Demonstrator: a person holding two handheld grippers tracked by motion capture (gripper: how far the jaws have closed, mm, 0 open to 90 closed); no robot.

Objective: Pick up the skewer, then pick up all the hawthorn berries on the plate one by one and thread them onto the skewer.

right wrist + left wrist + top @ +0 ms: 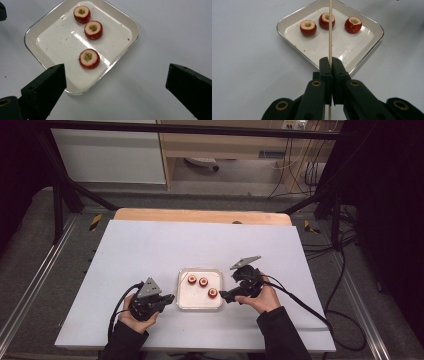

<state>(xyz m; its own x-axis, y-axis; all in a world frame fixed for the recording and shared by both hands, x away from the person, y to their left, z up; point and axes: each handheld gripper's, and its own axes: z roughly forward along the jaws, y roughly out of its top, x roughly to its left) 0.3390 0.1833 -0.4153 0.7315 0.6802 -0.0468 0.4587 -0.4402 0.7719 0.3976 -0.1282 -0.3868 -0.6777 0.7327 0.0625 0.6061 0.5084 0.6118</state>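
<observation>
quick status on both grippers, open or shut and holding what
left gripper: shut on a thin wooden skewer.
right gripper: open, jaws wide apart, holding nothing, over the near edge of the tray.

Left tongs point(167, 298): held in the person's left hand point(134, 316) at the near left, pointing toward the centre. Jaws pressed fully together in the left gripper view point(331, 65), clamped on a thin wooden skewer point(330, 30) that runs straight out between them. Grey plate on top, cable trailing back to the dark sleeve.

Right tongs point(223, 295): held in the right hand point(265, 299) at the near right, angled down and inward. Jaws spread wide in the right gripper view point(116, 83), nothing between the pads. Both forearms enter from the near edge.
</observation>
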